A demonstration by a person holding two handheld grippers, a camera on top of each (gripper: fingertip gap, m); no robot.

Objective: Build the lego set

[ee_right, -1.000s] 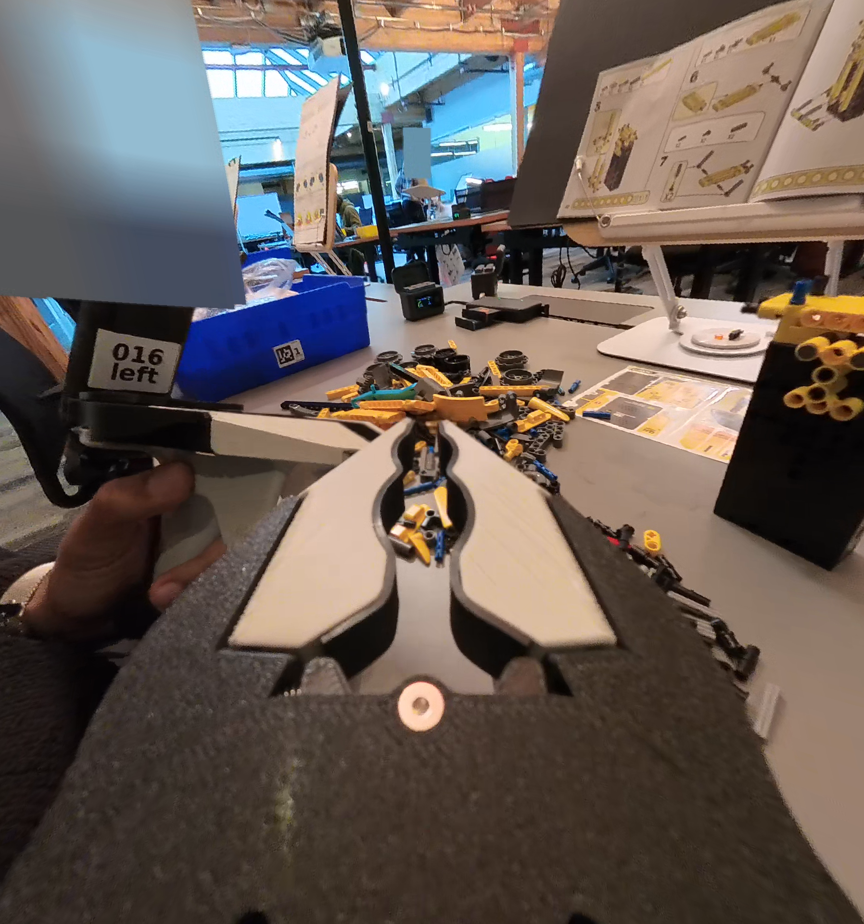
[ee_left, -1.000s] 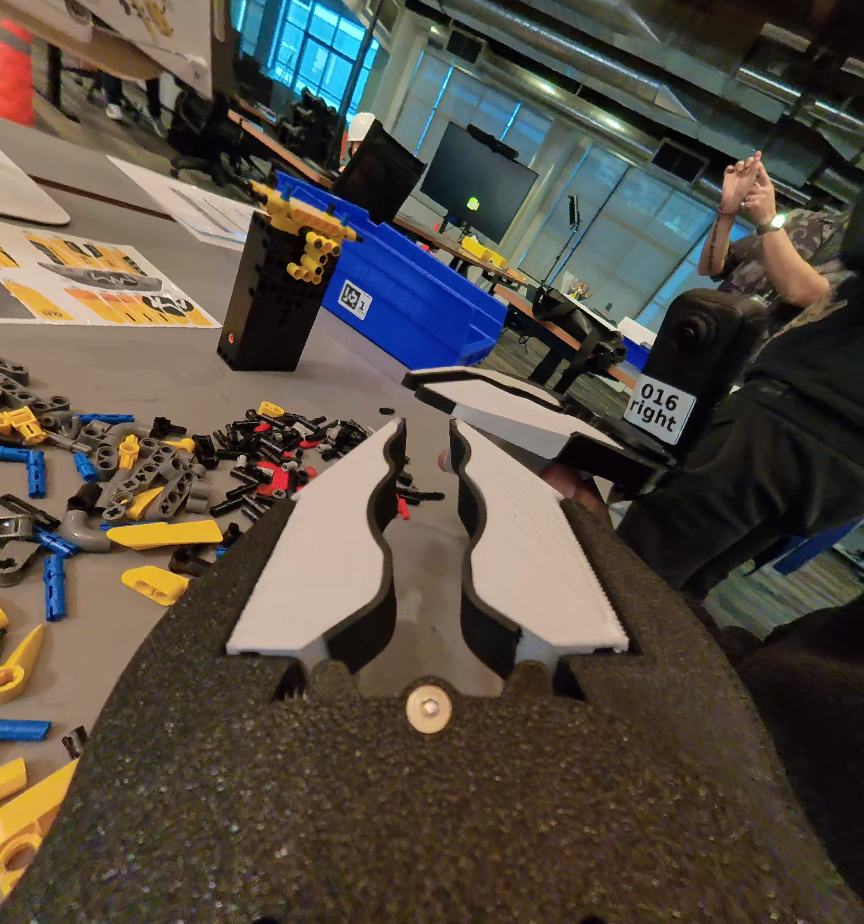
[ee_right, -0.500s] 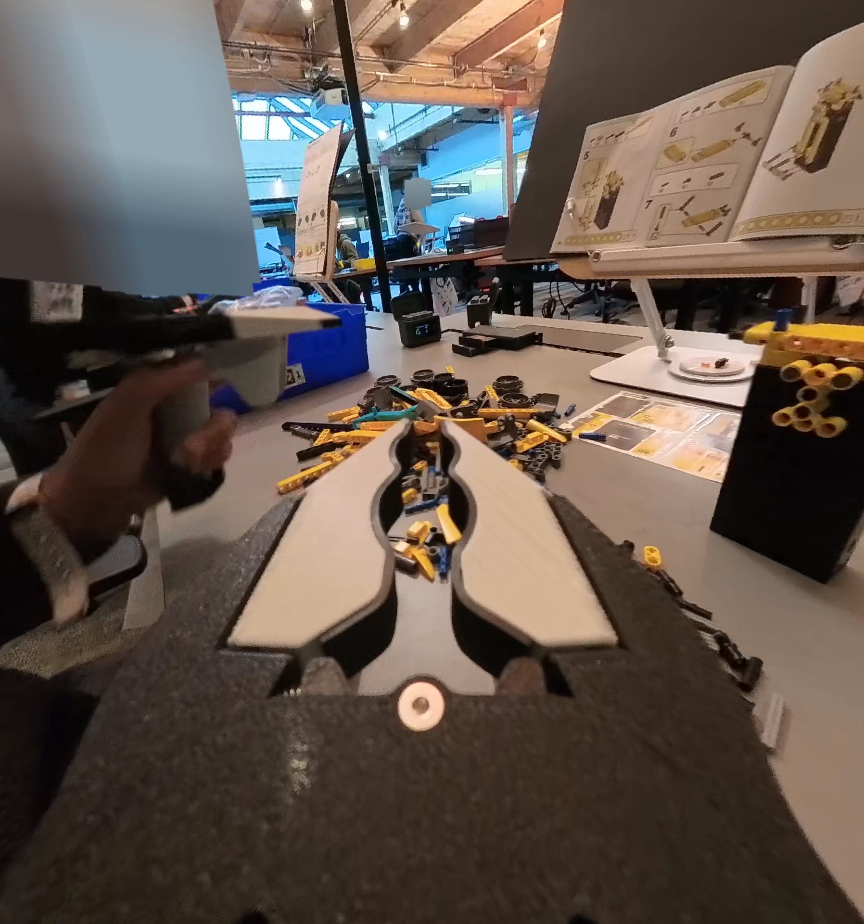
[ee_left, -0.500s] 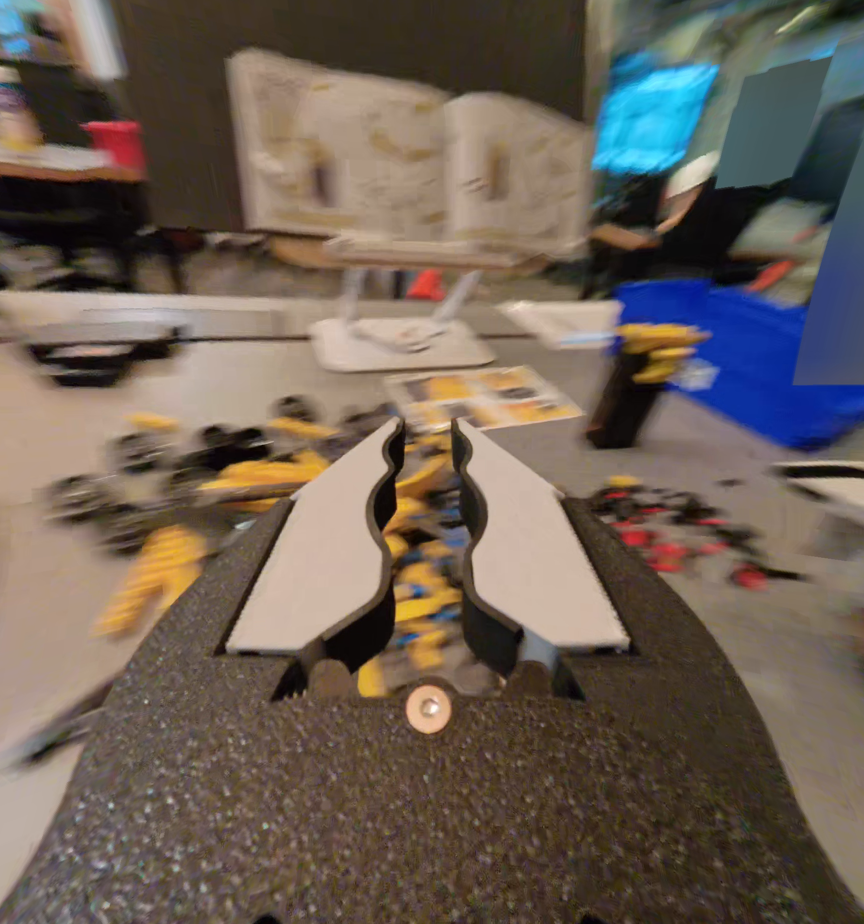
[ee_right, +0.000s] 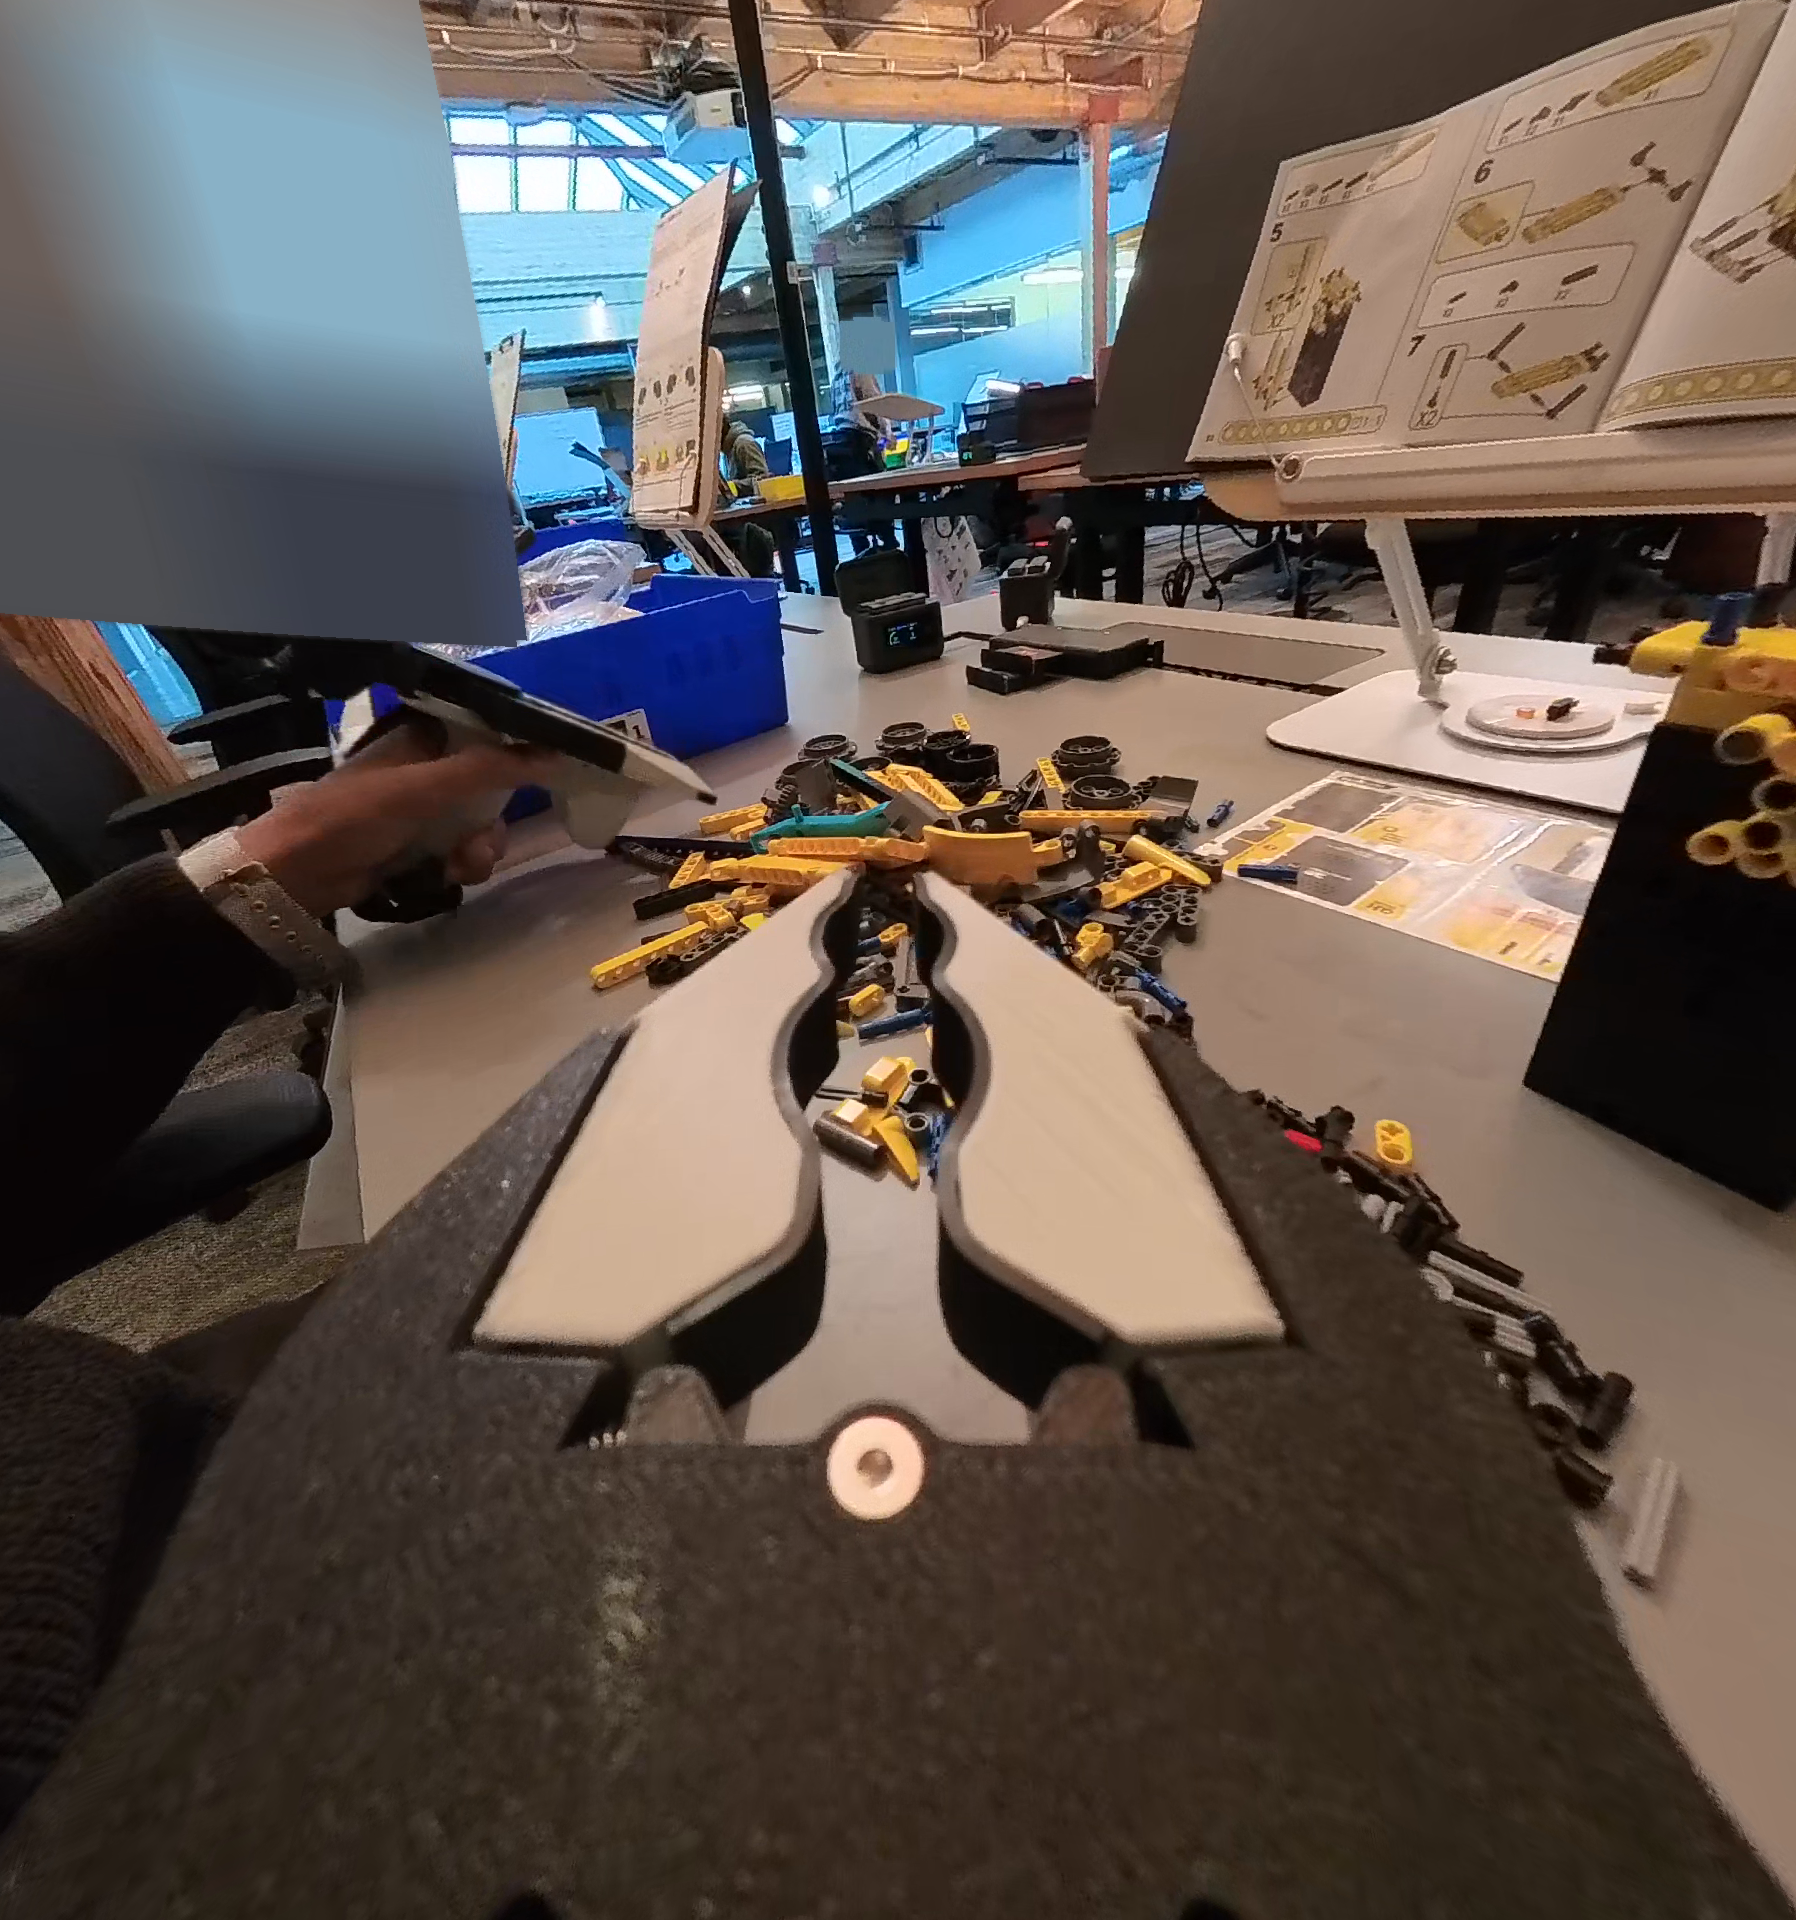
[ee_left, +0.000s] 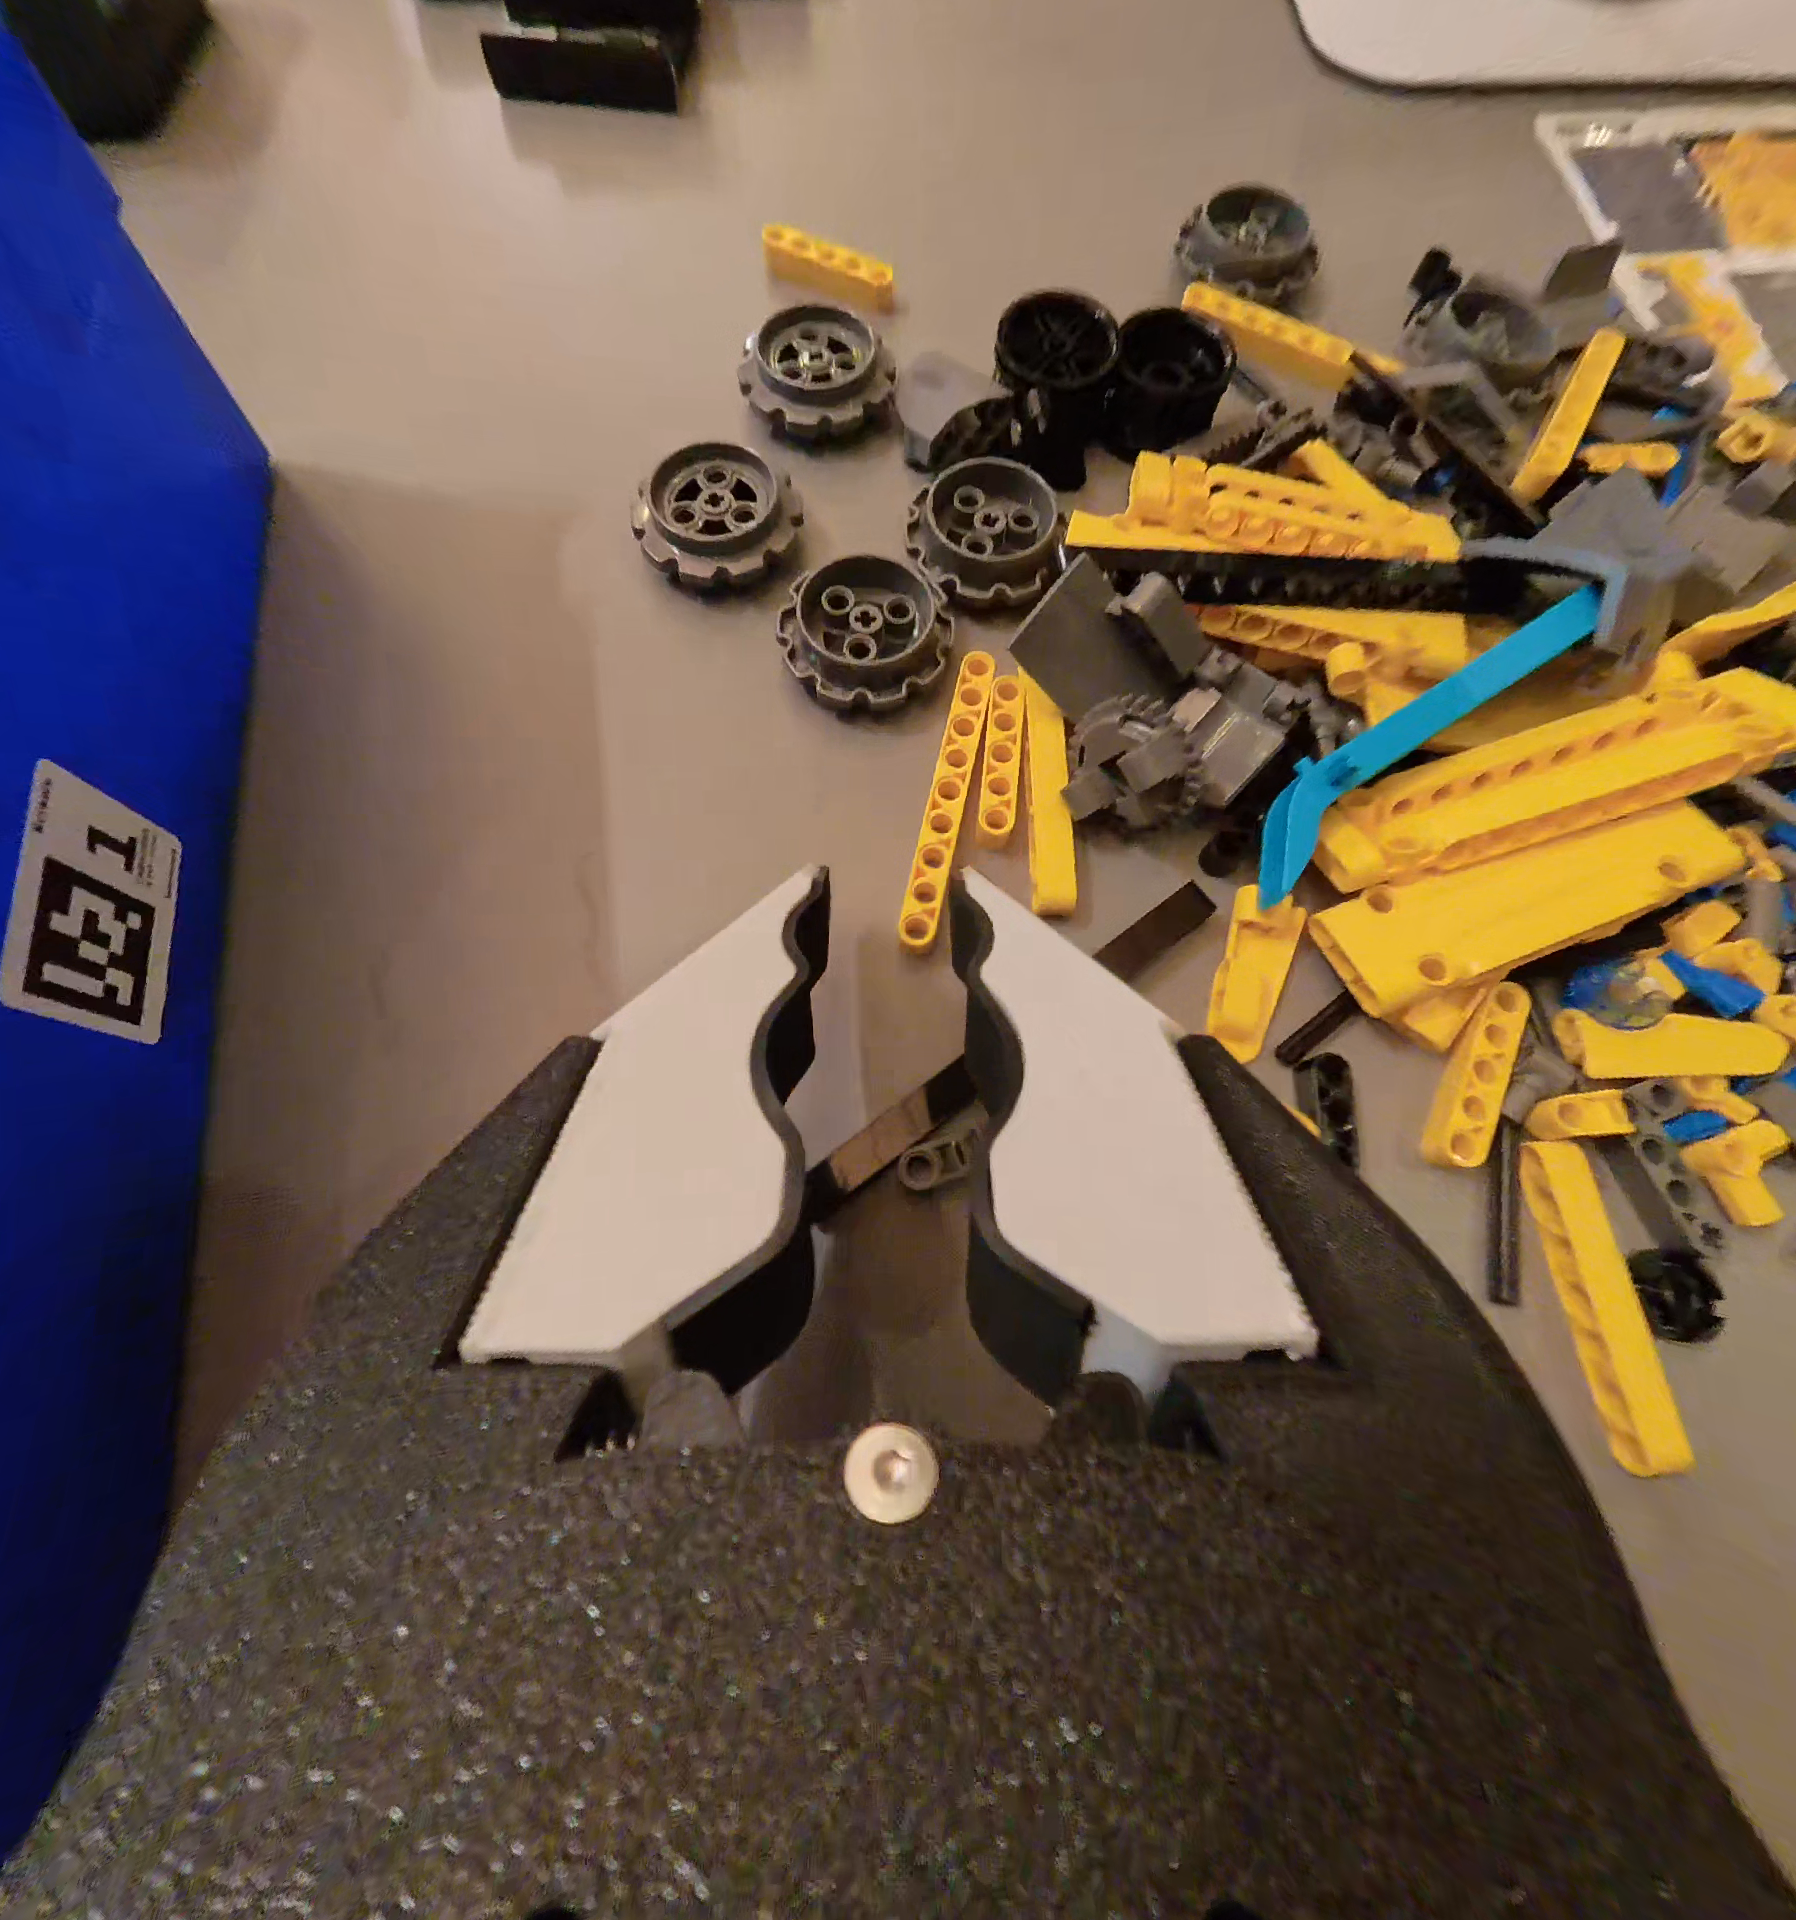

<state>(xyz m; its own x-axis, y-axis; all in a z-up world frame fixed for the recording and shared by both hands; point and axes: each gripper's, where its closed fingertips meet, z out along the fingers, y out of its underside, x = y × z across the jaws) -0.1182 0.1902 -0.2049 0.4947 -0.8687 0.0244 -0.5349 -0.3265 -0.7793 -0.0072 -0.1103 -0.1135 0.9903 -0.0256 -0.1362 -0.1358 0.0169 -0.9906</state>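
The left tool (ee_left: 889, 896) tilts down over the grey surface (ee_left: 478, 343), its fingers parted and holding nothing, tips just above the near end of a long yellow beam (ee_left: 944, 798) at the left fringe of the brick pile (ee_left: 1496, 748); the blue bin (ee_left: 63, 644) stands close on its left, with bare surface between. The right tool (ee_right: 886, 883) is held low and level, slightly parted and empty, pointing at the pile's near side. The black block model (ee_right: 1704, 997) stands to its right, well apart, and a hand (ee_right: 395, 821) grips the left tool far left.
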